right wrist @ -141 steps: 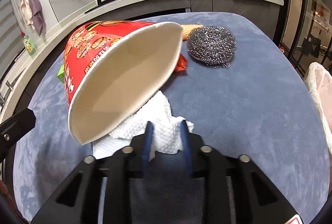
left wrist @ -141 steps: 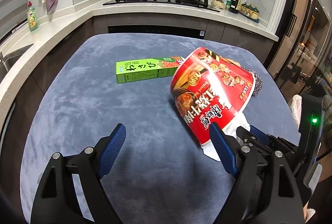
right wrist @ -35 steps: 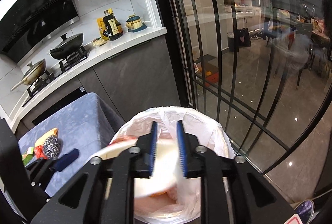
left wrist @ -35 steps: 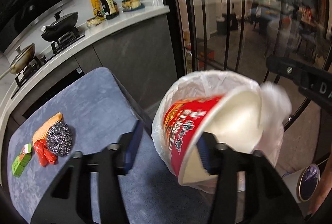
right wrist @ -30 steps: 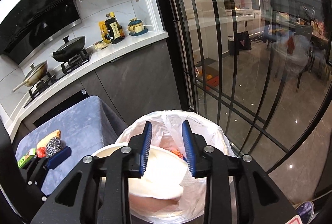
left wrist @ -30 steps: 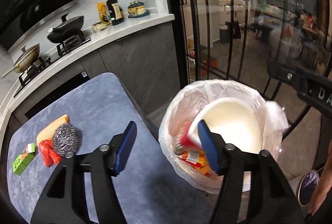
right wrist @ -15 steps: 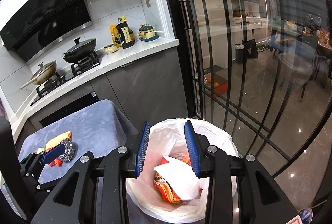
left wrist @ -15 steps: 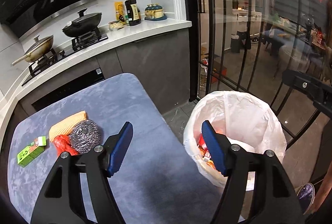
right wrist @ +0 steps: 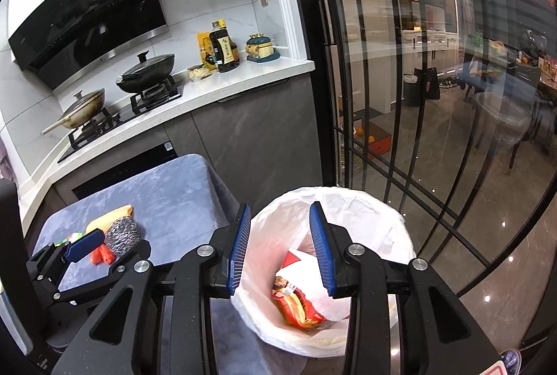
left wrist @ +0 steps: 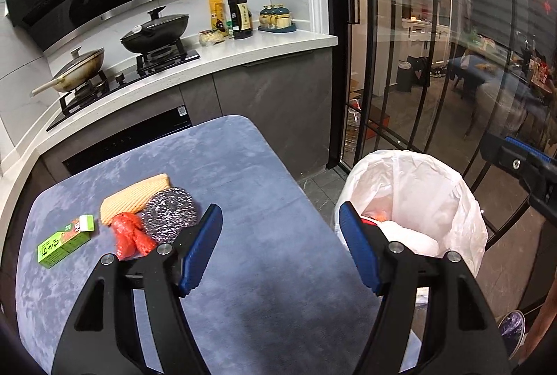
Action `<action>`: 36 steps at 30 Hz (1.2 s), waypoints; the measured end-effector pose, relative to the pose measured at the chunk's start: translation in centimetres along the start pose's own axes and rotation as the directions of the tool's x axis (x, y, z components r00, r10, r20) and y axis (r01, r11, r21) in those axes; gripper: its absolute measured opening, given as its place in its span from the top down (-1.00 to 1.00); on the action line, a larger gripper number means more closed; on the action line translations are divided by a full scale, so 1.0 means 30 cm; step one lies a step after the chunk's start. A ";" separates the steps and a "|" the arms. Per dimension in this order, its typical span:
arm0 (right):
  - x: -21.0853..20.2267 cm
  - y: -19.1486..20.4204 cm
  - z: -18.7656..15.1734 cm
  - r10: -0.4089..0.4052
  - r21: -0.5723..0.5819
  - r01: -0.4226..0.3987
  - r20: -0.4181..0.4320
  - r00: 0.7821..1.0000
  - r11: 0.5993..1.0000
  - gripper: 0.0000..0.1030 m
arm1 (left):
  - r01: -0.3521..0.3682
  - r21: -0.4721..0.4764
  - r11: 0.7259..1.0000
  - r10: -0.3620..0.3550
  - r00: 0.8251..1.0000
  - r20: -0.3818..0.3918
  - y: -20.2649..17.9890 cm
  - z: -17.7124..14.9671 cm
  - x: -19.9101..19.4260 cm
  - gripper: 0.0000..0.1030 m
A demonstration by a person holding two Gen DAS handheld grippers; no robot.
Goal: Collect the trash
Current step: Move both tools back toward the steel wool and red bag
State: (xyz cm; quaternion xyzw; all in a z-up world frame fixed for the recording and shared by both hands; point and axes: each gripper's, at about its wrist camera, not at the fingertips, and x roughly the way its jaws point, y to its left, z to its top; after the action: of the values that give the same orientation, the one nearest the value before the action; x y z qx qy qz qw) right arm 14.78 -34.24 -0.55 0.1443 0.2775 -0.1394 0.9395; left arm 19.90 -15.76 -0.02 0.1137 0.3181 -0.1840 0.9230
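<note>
Both jaws gaped empty: right gripper (right wrist: 280, 248) over the trash bin (right wrist: 365, 201), left gripper (left wrist: 278, 248) beside it, having just widened.

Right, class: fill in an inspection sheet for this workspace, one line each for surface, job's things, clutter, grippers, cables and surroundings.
Surface: blue-grey cloth-covered table, its far left part occupied.
Job's things: white-lined bin beside the table holds the red noodle cup and a white paper towel; a green box and a red wrapper lie on the table.
Clutter: a steel scourer touching a yellow cloth.
Grippers: left gripper open, nothing between its fingers; right gripper open above the bin, holding nothing.
Cables: nothing seen.
Surroundings: two lidded pans on the hob, bottles on the counter, glass doors.
</note>
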 end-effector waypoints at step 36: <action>-0.001 0.580 -0.095 0.183 -0.175 -0.195 -0.083 0.980 0.965 0.19 | -0.165 -0.234 0.958 0.157 0.986 -0.051 0.569 -0.126 -0.109 -0.29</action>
State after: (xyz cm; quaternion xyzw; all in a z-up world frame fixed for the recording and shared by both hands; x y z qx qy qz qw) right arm 19.34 -17.24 0.55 0.0879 0.3049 -0.0185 0.9482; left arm 22.47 1.83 0.70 0.0308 0.3423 -0.0672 0.9367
